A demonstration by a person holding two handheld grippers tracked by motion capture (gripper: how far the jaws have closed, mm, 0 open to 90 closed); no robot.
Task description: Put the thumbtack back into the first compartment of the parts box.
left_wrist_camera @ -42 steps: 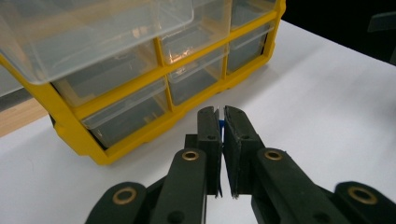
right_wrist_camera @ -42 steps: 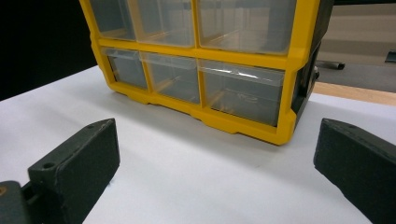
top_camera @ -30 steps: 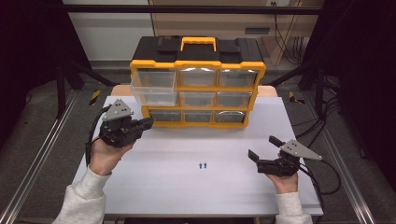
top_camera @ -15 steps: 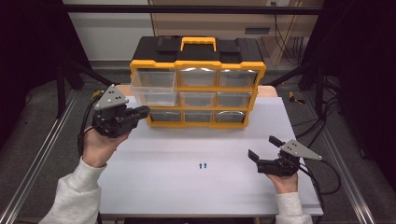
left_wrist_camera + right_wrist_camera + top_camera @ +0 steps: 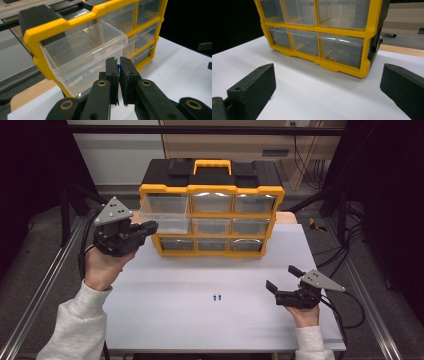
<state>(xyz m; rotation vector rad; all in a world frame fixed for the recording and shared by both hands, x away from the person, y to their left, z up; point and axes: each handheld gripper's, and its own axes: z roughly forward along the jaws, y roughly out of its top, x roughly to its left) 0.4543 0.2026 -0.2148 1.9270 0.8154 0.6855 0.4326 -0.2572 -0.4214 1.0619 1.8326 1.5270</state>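
A yellow and black organiser (image 5: 210, 187) with clear drawers stands at the back of the white table (image 5: 165, 315). Its top-left drawer (image 5: 165, 212) (image 5: 85, 55) is pulled out. My left gripper (image 5: 150, 226) (image 5: 118, 62) hangs in the air just left of that drawer, shut on a small blue part (image 5: 118, 67) that peeks out between the jaws. Two small blue parts (image 5: 216, 297) lie on the table's middle. My right gripper (image 5: 283, 279) (image 5: 328, 82) rests low at the right, open and holding nothing, and faces the organiser's bottom row (image 5: 340, 51).
The table's wooden edge (image 5: 285, 217) shows behind the organiser's right end. Metal rails (image 5: 35, 295) run along the table's left side, and cables (image 5: 350, 295) trail at the right.
My left gripper has risen and moved back toward the pulled-out drawer, still shut. The right gripper has not moved.
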